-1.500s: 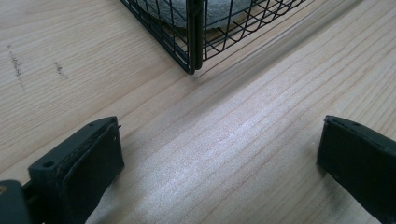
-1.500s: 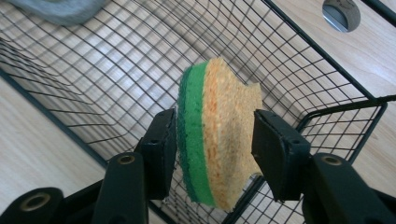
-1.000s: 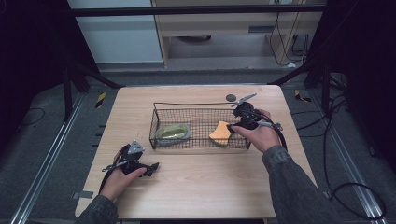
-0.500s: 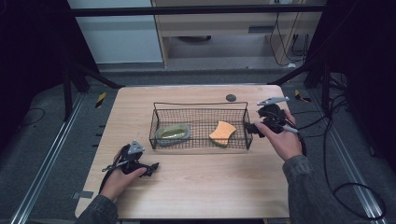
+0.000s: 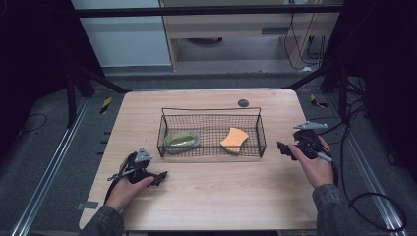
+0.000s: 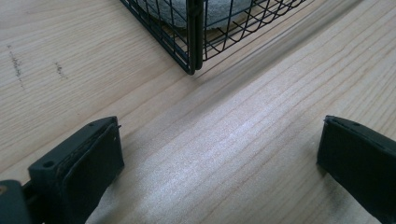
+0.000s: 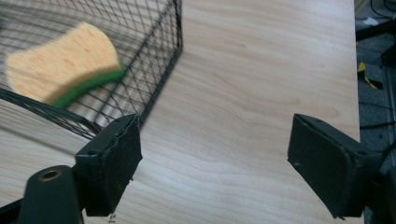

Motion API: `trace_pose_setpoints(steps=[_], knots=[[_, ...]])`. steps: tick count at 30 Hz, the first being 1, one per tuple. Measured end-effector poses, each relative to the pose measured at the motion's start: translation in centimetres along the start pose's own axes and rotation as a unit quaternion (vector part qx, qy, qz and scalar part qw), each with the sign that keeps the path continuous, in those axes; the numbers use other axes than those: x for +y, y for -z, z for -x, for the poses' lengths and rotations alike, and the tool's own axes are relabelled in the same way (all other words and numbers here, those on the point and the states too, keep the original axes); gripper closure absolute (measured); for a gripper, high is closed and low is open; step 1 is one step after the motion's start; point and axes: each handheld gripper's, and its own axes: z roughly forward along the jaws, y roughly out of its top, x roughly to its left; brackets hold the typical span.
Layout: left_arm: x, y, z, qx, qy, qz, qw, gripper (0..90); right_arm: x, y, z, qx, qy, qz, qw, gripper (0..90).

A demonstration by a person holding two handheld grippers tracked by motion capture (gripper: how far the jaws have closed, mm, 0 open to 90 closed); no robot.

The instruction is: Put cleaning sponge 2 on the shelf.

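- A small dark round object [image 5: 243,103] lies on the wooden table [image 5: 211,196], just above the frame's centre.
- A yellow-and-black striped piece [image 5: 105,105] lies on the floor, left of the table.
- Cables [image 5: 364,196] trail at lower right.

Yellow sponge with green scouring underside [image 5: 234,140] lies tilted at the right end of black wire basket [image 5: 211,112], mid-bench.

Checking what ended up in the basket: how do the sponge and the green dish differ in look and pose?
The sponge is orange-yellow with a green underside and wavy edges; the green dish is a pale olive oval with a raised rim. The sponge sits tilted in the right half of the wire basket; the green dish lies flat in the left half. Both rest inside, apart, with neither gripper on them.
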Motion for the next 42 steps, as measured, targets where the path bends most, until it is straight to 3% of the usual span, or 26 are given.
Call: trace_pose_setpoints(steps=[8, 14, 18, 22, 30, 42], knots=[[0.0, 0.0, 0.0, 0.0, 0.0, 0.0, 1.0, 0.0, -2.5, -1.7, 1.3, -0.006, -0.026, -0.02, 0.9995, 21.2], [0.0, 0.0, 0.0, 0.0, 0.0, 0.0, 1.0, 0.0, -3.2, -3.2, 1.6, -0.002, -0.03, -0.045, 0.9985, 14.8], [0.0, 0.0, 0.0, 0.0, 0.0, 0.0, 1.0, 0.0, -3.6, -4.5, 2.0, -0.005, -0.047, -0.056, 0.9973, 8.0], [0.0, 0.0, 0.0, 0.0, 0.0, 0.0, 1.0, 0.0, -3.8, -5.7, 2.3, -0.026, -0.051, -0.066, 0.9962, 8.3], [0.0, 0.0, 0.0, 0.0, 0.0, 0.0, 1.0, 0.0, -4.0, -6.8, 3.0, -0.029, -0.074, -0.043, 0.9959, 9.5], [0.0, 0.0, 0.0, 0.0, 0.0, 0.0, 1.0, 0.0, -4.7, -7.4, 2.7, -0.04, -0.059, -0.01, 0.9974, 5.2]])
